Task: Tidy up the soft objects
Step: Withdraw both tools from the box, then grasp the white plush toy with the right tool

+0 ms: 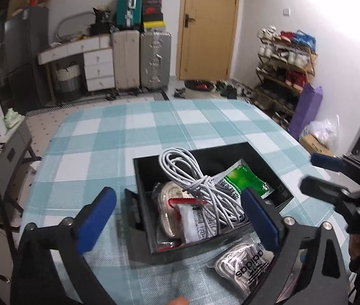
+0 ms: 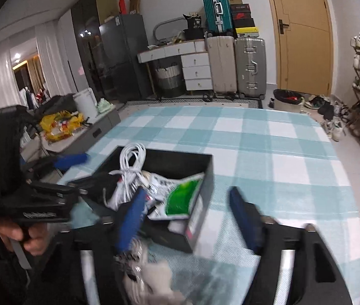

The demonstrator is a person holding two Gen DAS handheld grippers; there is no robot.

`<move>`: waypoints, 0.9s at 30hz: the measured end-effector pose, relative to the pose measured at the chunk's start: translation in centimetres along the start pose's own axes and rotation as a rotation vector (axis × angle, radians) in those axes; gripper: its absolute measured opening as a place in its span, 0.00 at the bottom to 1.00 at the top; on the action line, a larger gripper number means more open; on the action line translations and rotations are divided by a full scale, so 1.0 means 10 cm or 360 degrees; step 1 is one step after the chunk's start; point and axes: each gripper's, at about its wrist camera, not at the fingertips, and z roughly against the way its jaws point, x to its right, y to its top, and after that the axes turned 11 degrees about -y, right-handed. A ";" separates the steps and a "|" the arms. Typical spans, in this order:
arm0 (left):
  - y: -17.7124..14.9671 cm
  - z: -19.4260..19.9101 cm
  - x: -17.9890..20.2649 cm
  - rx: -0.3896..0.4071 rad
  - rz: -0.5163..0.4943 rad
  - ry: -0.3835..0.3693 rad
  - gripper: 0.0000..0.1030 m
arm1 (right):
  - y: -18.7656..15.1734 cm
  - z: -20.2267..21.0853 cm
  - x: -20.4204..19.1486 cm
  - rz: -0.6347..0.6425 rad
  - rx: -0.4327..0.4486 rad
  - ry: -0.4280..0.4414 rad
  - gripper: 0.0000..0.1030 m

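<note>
A black box [image 1: 143,198] [image 2: 205,178] sits on the checked tablecloth [image 1: 118,132]. It holds a white cable bundle [image 1: 192,175] [image 2: 130,162], a green packet [image 1: 246,178] [image 2: 182,198], a coiled white cord [image 1: 169,203] and a small white sachet [image 1: 192,223]. A clear bag of white laces with black print [image 1: 246,264] lies on the cloth in front of the box; it shows blurred in the right wrist view [image 2: 149,267]. My left gripper [image 1: 180,216] is open over the box's near side. My right gripper [image 2: 187,216] is open and empty above the box's near right corner.
Suitcases [image 2: 235,66] and a white drawer desk [image 2: 187,61] stand at the far wall beside a wooden door [image 2: 302,33]. A shoe rack [image 1: 284,66] stands at the right. A side table with a yellow bag [image 2: 60,124] is at the left.
</note>
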 end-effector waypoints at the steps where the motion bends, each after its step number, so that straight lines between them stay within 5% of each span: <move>1: -0.01 0.02 0.00 0.0004 0.0007 -0.0001 0.99 | -0.03 0.04 0.02 -0.0009 0.0005 0.0005 0.90; 4: -0.08 0.14 -0.01 0.0030 0.0035 -0.0004 1.00 | -0.14 0.16 0.05 0.0003 0.0005 -0.0019 0.99; 27: -0.54 0.59 0.06 0.0060 0.0061 0.0057 1.00 | -0.69 0.31 -0.01 0.0106 -0.0135 -0.0138 0.99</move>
